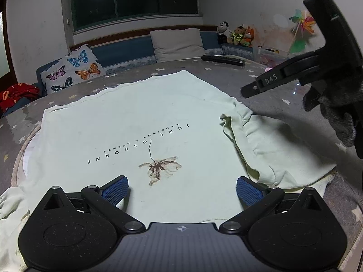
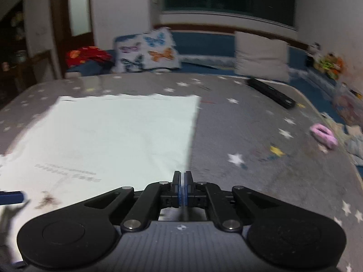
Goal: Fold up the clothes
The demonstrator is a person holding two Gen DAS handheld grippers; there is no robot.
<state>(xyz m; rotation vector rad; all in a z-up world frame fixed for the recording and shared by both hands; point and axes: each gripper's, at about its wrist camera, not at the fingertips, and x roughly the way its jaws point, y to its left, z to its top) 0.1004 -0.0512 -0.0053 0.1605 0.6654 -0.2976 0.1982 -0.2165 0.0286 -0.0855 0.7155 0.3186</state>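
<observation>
the pale green shirt lies flat ahead of the left gripper, whose jaws stand apart. the right gripper is pressed together, apparently empty, so the bunched sleeve could stay crumpled.

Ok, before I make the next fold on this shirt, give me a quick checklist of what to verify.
1. Body of the shirt flat on the bed: ok.
2. Near sleeve smooth: not ok, bunched.
3. The left gripper open, nothing between its pads: ok.
4. The right gripper ready to grasp: not ok, shut, no cloth seen in it.
5. The black remote clear of the shirt: ok.
6. Far sleeve flat: cannot tell, mostly out of view.
</observation>
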